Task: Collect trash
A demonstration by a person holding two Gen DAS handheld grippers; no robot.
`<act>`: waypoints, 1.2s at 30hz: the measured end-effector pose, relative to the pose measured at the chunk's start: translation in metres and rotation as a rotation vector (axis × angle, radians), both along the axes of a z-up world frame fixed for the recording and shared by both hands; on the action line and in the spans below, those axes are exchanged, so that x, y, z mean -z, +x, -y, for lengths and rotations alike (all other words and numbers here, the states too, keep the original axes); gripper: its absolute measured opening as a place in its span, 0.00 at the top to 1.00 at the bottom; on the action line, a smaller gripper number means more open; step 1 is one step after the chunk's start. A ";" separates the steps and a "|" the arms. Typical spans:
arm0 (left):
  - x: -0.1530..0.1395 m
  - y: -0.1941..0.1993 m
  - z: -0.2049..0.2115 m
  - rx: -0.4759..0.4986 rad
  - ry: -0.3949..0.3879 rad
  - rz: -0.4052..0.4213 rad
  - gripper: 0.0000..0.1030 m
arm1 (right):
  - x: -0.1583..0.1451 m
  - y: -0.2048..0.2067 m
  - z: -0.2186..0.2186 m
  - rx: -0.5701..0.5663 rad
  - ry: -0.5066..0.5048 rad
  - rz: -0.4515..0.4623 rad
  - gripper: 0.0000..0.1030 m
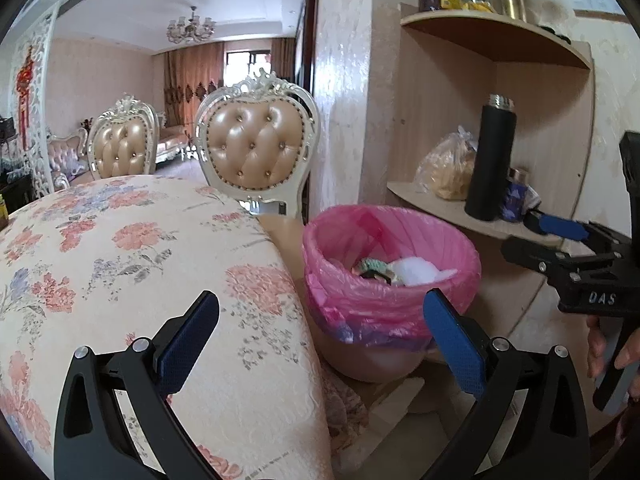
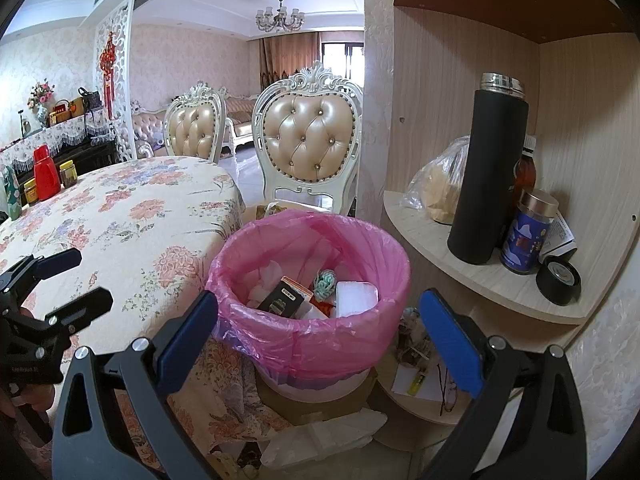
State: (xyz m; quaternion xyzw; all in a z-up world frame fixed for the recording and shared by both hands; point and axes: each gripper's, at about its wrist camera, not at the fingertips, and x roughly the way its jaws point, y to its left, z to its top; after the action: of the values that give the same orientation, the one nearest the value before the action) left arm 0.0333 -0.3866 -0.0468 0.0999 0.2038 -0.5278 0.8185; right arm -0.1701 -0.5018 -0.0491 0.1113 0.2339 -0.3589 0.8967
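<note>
A round bin with a pink liner stands on the floor between the table and a corner shelf. Inside lie a white foam block, a dark box, a teal knitted scrap and tissue. My left gripper is open and empty, over the table's edge just left of the bin; the right wrist view shows it at the far left. My right gripper is open and empty, above the bin's near rim; the left wrist view shows it at the right.
A table with a floral cloth fills the left, with jars and a red bottle at its far end. Two padded chairs stand behind. The shelf holds a black flask, a blue jar and a bag. A white bag lies on the floor.
</note>
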 end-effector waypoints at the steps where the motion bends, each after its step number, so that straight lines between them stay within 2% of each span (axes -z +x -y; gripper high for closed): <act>1: -0.002 0.001 -0.001 0.001 -0.002 -0.002 0.07 | 0.001 0.000 0.000 0.000 0.001 0.002 0.05; 9: -0.015 0.005 -0.008 -0.029 -0.031 0.011 0.07 | 0.000 0.002 -0.001 -0.016 0.014 0.018 0.05; 19: -0.022 0.002 -0.017 -0.048 -0.024 0.026 0.07 | -0.006 0.005 -0.004 -0.028 0.008 0.019 0.05; 24: -0.026 0.006 -0.038 -0.093 -0.001 0.025 0.07 | -0.011 0.015 -0.009 -0.056 0.039 0.037 0.05; 28: -0.025 0.027 -0.089 -0.222 0.047 -0.020 0.07 | -0.013 0.051 -0.032 -0.156 0.058 0.022 0.05; 30: -0.019 0.041 -0.122 -0.321 0.077 -0.045 0.07 | -0.013 0.079 -0.053 -0.235 0.054 0.008 0.05; 36: 0.010 0.094 -0.256 -0.759 0.209 -0.122 0.07 | -0.004 0.202 -0.136 -0.530 0.151 -0.060 0.05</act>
State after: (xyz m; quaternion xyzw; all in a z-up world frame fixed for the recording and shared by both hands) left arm 0.1277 -0.1301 -0.0567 0.0685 0.3272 -0.1690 0.9272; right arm 0.0315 -0.3661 -0.0451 0.1022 0.3075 -0.0966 0.9411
